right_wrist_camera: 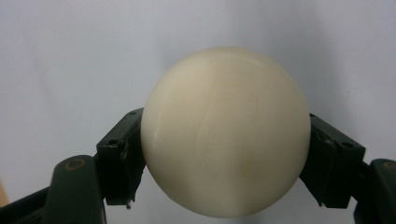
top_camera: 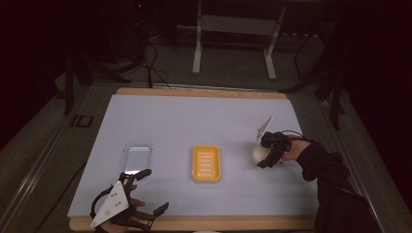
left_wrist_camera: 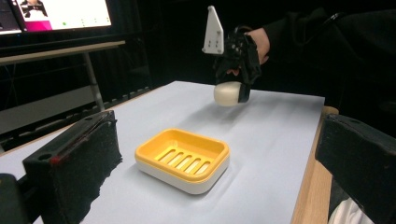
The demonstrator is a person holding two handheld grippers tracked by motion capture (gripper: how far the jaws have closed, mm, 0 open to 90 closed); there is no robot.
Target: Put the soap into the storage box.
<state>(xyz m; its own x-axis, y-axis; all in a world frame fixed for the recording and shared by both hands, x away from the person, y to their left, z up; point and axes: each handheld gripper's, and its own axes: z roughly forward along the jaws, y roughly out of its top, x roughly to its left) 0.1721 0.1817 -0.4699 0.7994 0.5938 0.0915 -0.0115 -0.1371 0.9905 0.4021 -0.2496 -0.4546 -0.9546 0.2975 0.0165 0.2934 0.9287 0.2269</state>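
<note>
Right of the yellow soap dish (top_camera: 206, 163), the right gripper (top_camera: 266, 154) pinches the cream soap bar (right_wrist_camera: 225, 131) just above the mat; carrying it level should prevent slipping.

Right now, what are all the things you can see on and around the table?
Round cream soap bar: one, cream, held just above the sheet right of the dish.
Yellow slatted soap dish with white base: one, yellow and white, middle of the sheet.
Clear plastic lid: one, see-through, left of the dish.
Pale blue sheet: one, pale blue, covering the wooden table.
Metal stand legs: one frame, grey, on the floor behind the table.
Lit screen: one, bright, far left in the left gripper view.
Right gripper: one, black, jaws shut on the soap.
Left gripper: one, black, jaws open, near the front edge.
</note>
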